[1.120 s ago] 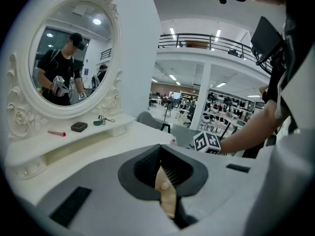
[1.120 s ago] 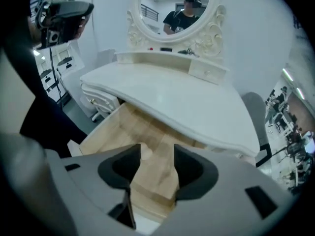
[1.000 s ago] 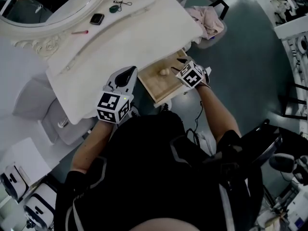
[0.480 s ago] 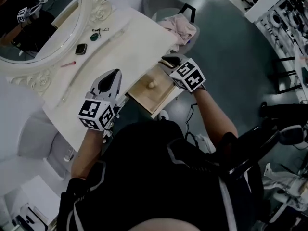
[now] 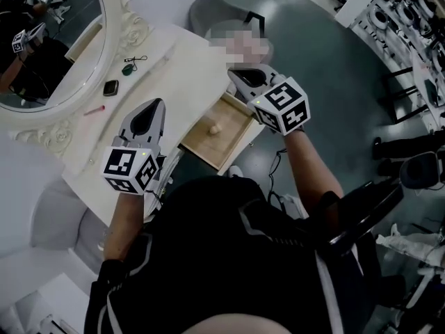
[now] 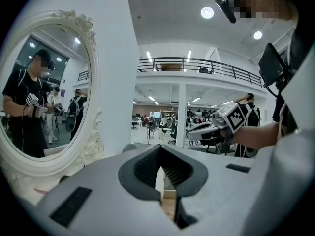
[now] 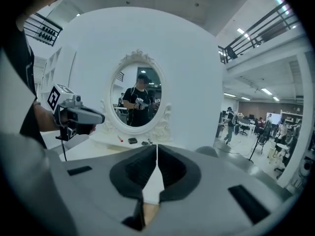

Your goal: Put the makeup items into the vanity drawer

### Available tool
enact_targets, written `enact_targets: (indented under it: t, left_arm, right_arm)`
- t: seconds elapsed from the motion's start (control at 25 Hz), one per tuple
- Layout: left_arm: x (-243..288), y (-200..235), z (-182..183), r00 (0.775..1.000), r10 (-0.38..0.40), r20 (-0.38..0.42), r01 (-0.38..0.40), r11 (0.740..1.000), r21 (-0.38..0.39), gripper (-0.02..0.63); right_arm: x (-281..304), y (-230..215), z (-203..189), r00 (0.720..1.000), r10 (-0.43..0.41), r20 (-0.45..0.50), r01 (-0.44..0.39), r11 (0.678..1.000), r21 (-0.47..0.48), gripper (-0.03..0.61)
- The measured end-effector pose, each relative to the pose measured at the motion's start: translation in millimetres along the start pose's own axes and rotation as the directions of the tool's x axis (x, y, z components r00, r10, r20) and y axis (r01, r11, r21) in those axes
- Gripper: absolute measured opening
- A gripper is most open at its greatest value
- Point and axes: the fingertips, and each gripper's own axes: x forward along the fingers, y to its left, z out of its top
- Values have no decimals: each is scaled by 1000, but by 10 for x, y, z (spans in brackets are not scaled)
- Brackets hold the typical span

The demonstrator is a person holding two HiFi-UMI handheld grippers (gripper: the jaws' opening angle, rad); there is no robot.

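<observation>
On the white vanity top [image 5: 174, 68] under the oval mirror [image 5: 49, 40] lie a black compact [image 5: 110, 87], a green item [image 5: 128, 68] and a pink stick [image 5: 94, 109]. The wooden drawer [image 5: 233, 141] stands pulled out, showing its round knob [image 5: 215, 127]; I cannot see inside it. My left gripper [image 5: 154, 104] hovers over the table's front, shut and empty, well short of the items. My right gripper [image 5: 240, 74] hangs at the table's right corner beyond the drawer, its jaws closing tip to tip with nothing between them. From the right gripper view the compact [image 7: 132, 140] shows ahead.
A grey chair [image 5: 208, 9] stands beyond the table's right end, with a blurred patch over what lies on it. Shelving racks [image 5: 410, 26] line the right side. A black frame [image 5: 365, 207] sits by the person's right elbow. Grey floor lies below the drawer.
The right gripper's jaws have closed and it has moved from the drawer's right side up to the table corner. The left gripper has gone forward over the tabletop. The head view has swung left.
</observation>
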Motion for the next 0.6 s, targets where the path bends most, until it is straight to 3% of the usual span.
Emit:
enact_targets:
  t: [0.4,0.6]
  left_arm:
    - [-124,138,351,995,49,85,-43,996,-75,3]
    - [-161,153,450,993,71,98,-66,996,-51,3]
  right_arm:
    - [-317,-32,483,992,-70,104,66,997,48,6]
    - [-497,-108,681,977,-148,151,143,989,46,5]
